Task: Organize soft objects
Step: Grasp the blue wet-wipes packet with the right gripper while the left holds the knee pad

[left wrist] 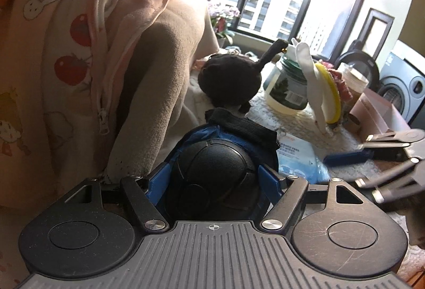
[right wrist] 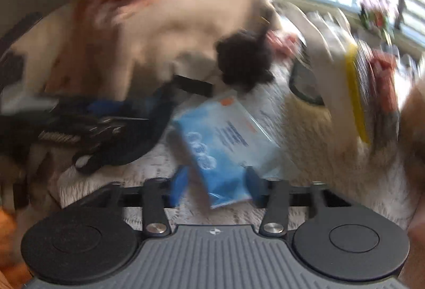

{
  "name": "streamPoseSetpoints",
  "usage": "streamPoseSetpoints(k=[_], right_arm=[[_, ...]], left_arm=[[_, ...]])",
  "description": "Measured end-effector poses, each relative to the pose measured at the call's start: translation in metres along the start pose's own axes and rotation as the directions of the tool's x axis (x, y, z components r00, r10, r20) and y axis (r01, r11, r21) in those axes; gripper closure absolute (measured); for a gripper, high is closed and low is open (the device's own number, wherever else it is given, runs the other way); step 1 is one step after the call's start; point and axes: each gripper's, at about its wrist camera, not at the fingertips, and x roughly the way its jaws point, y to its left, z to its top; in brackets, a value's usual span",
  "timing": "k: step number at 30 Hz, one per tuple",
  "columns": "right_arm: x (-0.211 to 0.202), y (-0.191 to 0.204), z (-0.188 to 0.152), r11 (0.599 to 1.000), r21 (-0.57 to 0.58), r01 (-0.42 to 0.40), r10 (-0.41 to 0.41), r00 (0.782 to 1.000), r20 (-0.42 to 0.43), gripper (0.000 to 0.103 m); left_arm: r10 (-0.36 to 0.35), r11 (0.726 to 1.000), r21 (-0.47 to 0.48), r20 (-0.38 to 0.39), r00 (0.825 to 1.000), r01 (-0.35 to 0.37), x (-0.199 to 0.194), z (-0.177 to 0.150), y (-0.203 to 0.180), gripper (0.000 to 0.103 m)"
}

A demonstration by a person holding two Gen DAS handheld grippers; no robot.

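My left gripper (left wrist: 212, 177) has its blue fingers closed on a black domed knee pad (left wrist: 212, 172) with blue fabric and a black strap. In the blurred right wrist view the same pad (right wrist: 132, 140) shows dark at the left. My right gripper (right wrist: 216, 181) stands open low over a white fluffy cloth (left wrist: 292, 124). A blue-and-white pack of wipes (right wrist: 220, 145) lies between and ahead of its fingers, with a gap at the left finger. In the left wrist view the right gripper (left wrist: 342, 170) sits just right of the pack (left wrist: 300, 161). A black plush toy (left wrist: 228, 79) lies behind.
Pink printed clothing (left wrist: 66, 50) and a beige fleece (left wrist: 164, 76) are piled on the left. At the back stand a green-lidded jar (left wrist: 287, 87), a white-and-yellow plush (left wrist: 318, 87) and a pink box (left wrist: 377, 113). Flowers (left wrist: 223, 18) sit by the window.
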Motion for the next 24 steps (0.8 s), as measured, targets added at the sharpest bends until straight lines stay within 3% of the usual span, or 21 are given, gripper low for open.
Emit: streamPoseSetpoints(k=[1,5,8,10,13,15,16,17,24], right_arm=[[0.000,0.007,0.001,0.999,-0.033,0.008,-0.007,1.000,0.021,0.021],[0.015,0.018,0.015,0.984,-0.168,0.052,-0.040,0.996,0.077,0.020],[0.042,0.009,0.028,0.973,-0.218,0.078,-0.066,0.996,0.064,0.020],[0.059,-0.005,0.035,0.980,-0.195,0.047,-0.041,0.999,0.034,0.019],[0.067,-0.030,0.042,0.994,-0.041,-0.101,0.099,0.994,-0.038,0.017],[0.063,-0.033,0.036,0.991,-0.001,-0.133,0.132,0.991,-0.029,0.016],[0.061,-0.029,0.033,0.993,-0.012,-0.118,0.118,0.993,-0.026,0.017],[0.058,-0.024,0.030,0.996,-0.026,-0.086,0.085,0.996,-0.029,0.025],[-0.001,-0.013,-0.006,0.999,-0.032,-0.007,0.007,1.000,-0.020,0.029]], left_arm=[[0.007,1.000,0.006,-0.001,1.000,-0.007,0.000,0.002,-0.002,0.025],[0.031,0.999,0.027,0.006,0.999,-0.032,-0.004,0.007,-0.006,0.025],[0.049,0.998,0.032,0.008,0.999,-0.049,-0.009,0.009,-0.003,0.025],[0.054,0.998,0.023,0.001,0.999,-0.054,-0.009,0.008,0.001,0.025],[0.039,0.999,-0.003,-0.016,0.999,-0.039,-0.008,0.009,0.008,0.025],[0.030,1.000,-0.004,-0.019,0.999,-0.030,-0.007,0.011,0.007,0.025],[0.030,1.000,0.004,-0.020,0.999,-0.030,-0.007,0.013,0.004,0.025],[0.030,0.999,0.013,-0.020,0.999,-0.029,-0.007,0.014,0.001,0.025],[0.014,0.995,0.094,0.018,1.000,-0.015,-0.025,0.023,-0.034,0.025]])
